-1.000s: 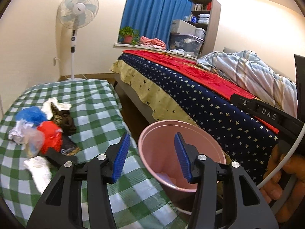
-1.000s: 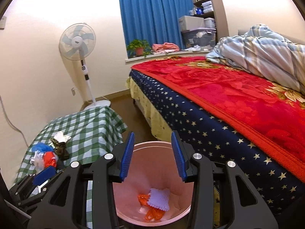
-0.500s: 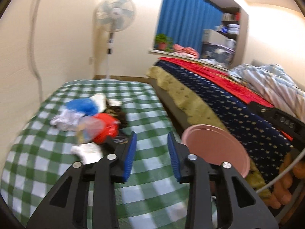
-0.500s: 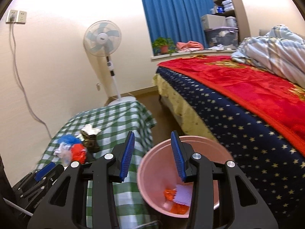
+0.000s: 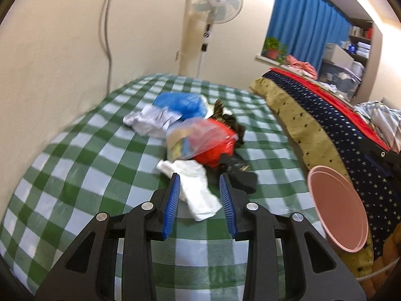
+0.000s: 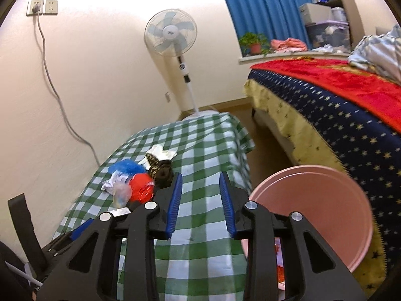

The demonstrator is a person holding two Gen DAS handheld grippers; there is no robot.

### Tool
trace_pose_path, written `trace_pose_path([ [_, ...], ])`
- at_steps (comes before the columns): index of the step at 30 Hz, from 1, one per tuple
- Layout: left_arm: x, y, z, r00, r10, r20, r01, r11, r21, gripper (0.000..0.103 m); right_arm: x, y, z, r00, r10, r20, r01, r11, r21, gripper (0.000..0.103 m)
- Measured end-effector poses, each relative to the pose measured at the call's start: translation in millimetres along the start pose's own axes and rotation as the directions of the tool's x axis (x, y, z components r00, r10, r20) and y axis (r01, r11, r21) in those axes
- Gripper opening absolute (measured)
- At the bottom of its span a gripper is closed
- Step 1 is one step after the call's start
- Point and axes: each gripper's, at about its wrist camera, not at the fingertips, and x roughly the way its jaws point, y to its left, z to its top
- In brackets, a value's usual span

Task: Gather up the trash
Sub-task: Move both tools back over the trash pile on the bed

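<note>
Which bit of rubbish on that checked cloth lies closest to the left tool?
The crumpled white tissue, lying right before the left tool with nothing gripped. The red, blue and clear scraps sit farther back.

A white standing fan (image 6: pixel 171 33) stands by the cream wall, behind a low table covered with a green and white checked cloth (image 5: pixel 82 150). A grey cable (image 6: pixel 54 85) hangs from a wall socket (image 6: pixel 42 7). To the right is a bed with a red blanket (image 6: pixel 330 75) over a dark blue starred cover (image 6: pixel 351 128). Blue curtains (image 6: pixel 265 5) hang behind a potted plant (image 6: pixel 253 42) on the sill
</note>
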Motion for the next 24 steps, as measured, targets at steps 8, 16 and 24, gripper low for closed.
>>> trace_pose_path([
  [8,21.0,8.3,-2.0,0.997,0.013,-0.070,-0.015,0.999,-0.030,0.036,38.8,14.7,-9.4,0.994,0.076,-0.083,-0.076,0.997,0.011,0.032],
  [16,37.5,11.7,-7.6,0.989,0.000,-0.148,-0.007,0.999,-0.047,0.036,74.7,31.1,-24.6,0.976,0.129,-0.177,-0.125,0.992,0.033,0.032],
  [24,35.6,15.3,-5.6,0.991,-0.001,-0.131,-0.007,0.998,-0.062,0.005,101.0,39.1,-37.1,0.953,0.155,-0.260,-0.143,0.988,0.062,0.032],
])
